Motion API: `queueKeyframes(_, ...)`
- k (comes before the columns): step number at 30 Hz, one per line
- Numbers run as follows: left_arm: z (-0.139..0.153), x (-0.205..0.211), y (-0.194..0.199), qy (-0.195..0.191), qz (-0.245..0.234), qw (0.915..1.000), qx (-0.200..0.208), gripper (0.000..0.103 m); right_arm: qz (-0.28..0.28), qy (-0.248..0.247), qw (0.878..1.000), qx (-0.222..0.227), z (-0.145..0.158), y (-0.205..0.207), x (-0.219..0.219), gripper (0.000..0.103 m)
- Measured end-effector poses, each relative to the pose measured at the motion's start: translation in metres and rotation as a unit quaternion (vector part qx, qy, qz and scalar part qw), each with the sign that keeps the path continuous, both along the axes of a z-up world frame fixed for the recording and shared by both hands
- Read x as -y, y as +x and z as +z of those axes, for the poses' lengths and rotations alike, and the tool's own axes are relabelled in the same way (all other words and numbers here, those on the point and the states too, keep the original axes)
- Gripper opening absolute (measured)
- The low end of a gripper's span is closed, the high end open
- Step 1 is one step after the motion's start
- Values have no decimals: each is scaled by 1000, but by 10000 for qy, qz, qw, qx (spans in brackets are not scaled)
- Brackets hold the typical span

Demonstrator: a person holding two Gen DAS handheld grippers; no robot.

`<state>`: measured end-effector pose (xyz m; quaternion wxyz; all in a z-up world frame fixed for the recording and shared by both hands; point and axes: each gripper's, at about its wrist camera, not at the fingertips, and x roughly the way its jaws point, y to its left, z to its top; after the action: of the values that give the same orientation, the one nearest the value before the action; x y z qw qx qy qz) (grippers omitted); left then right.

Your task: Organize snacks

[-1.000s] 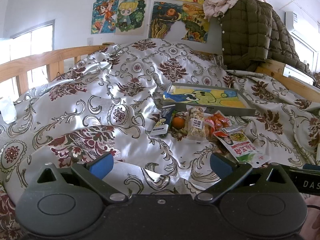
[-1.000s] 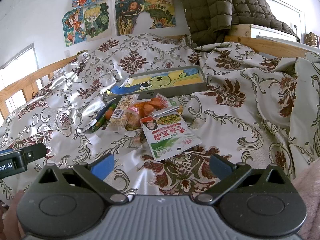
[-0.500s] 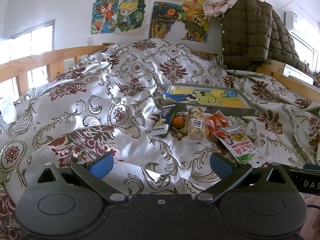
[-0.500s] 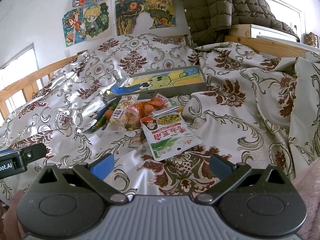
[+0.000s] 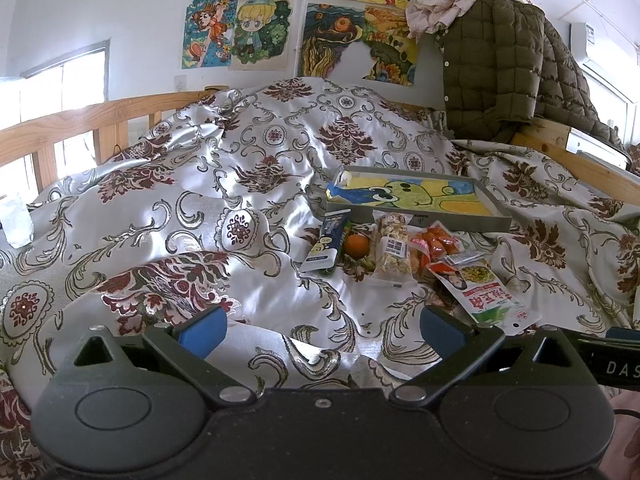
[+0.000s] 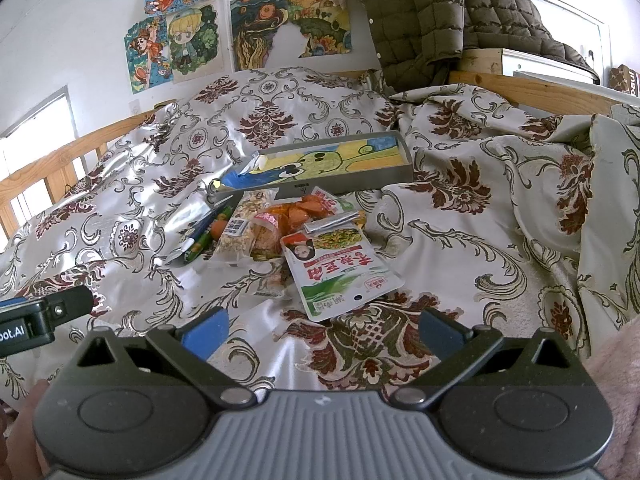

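**Snacks heaped on a satin bedspread, both grippers spread and empty**

A glossy satin bedspread, silver with maroon damask scrolls, lies rumpled over the bed. On it sits a shallow grey rectangular tray, its floor lined with a crayon frog drawing and holding no snacks. Just in front lie crinkly plastic packets: a flat green-and-white pouch, a clear popcorn bag, an orange snack bag, a blue tube and a small orange fruit. The left gripper and right gripper hover near the pile with blue-padded fingers wide apart, touching nothing.
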<state>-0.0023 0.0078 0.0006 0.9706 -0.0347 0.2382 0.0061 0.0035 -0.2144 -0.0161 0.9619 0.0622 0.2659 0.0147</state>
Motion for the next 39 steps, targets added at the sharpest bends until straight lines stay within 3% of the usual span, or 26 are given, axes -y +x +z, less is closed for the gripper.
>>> queueKeyframes(16, 0, 4, 8, -151, 191, 9997, -102, 102, -24, -66, 10000, -47, -2, -1, -2, 103)
queueKeyframes(19, -5, 7, 15, 28, 333, 9990, -285, 102, 23, -55, 10000, -9, 0, 2, -4, 103)
queueKeyframes(25, 0, 17, 23, 397, 283, 9987, -166, 102, 35, -28, 10000, 12, 1, 3, -5, 103)
queueKeyframes(32, 2, 26, 45, 365, 34, 9991, -196, 102, 30, 300, 9986, -427, 1, 23, 6, 103)
queueKeyframes(39, 1, 42, 83, 653, -220, 9974, -229, 102, 323, 523, 9953, -750, -2, 51, 13, 103)
